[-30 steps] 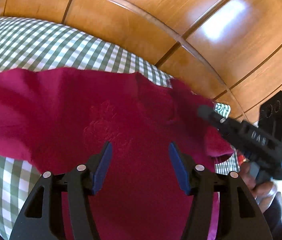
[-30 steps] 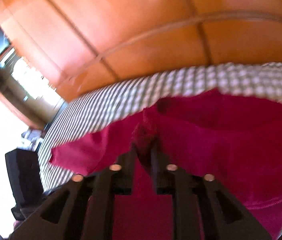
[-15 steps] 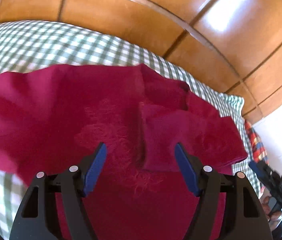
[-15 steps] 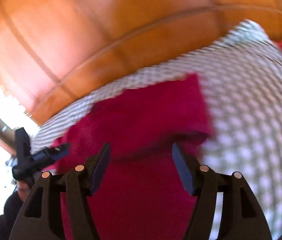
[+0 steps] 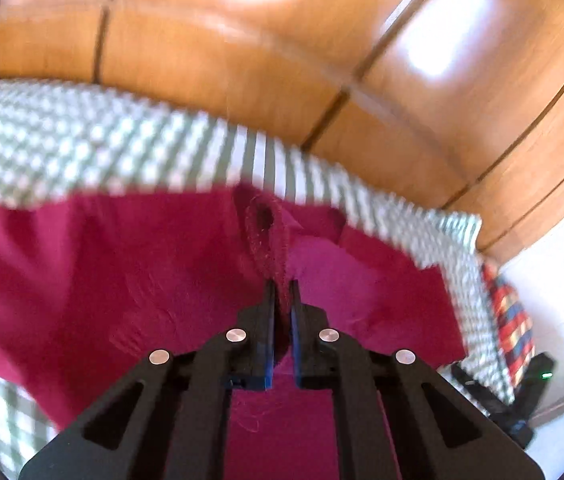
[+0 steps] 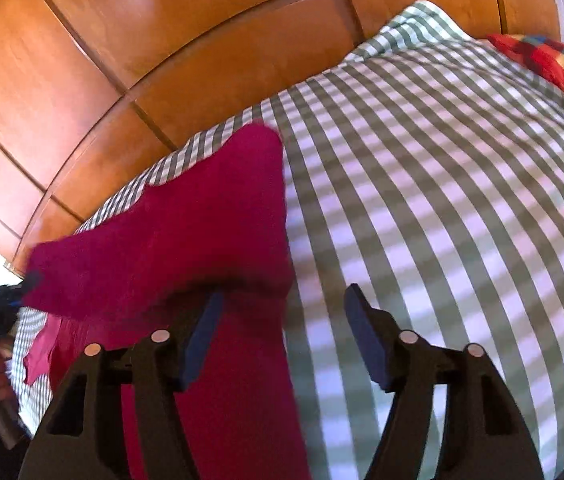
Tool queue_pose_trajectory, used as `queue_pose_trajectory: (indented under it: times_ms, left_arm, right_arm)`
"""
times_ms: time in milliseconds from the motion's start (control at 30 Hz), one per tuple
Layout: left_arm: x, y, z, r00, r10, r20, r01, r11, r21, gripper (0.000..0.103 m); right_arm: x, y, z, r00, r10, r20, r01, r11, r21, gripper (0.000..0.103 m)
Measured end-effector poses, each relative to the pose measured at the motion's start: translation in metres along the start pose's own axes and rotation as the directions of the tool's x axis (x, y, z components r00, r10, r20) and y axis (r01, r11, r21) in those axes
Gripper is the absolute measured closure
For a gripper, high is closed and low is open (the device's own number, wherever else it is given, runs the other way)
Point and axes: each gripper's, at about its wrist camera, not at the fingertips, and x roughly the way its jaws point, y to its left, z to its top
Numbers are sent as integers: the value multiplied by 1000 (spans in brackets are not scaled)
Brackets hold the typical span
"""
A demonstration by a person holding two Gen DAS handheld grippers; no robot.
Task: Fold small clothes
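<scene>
Left gripper (image 5: 282, 286) pinches the shirt (image 5: 142, 272), right gripper (image 6: 282, 328) closing on nothing, so lift slowly, keep the fold edge straight.

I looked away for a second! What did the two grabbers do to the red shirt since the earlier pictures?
The left hand-held gripper was open over the red shirt; it has shut on a pinched-up fold. The right hand-held gripper was pinching the shirt; it let go and swung to the shirt's right edge, one side folded over. Its jaws are closing, with only that edge between them, not gripped. The checked cloth stayed put.
</scene>
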Motion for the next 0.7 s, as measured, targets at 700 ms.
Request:
queue_pose_trajectory:
  times_ms: [700]
  left_arm:
    - [25, 56, -21, 972, 230, -41, -230, 973, 11, 98]
  right_arm:
    - [-43, 65, -14, 999, 35, 19, -26, 937, -349, 39]
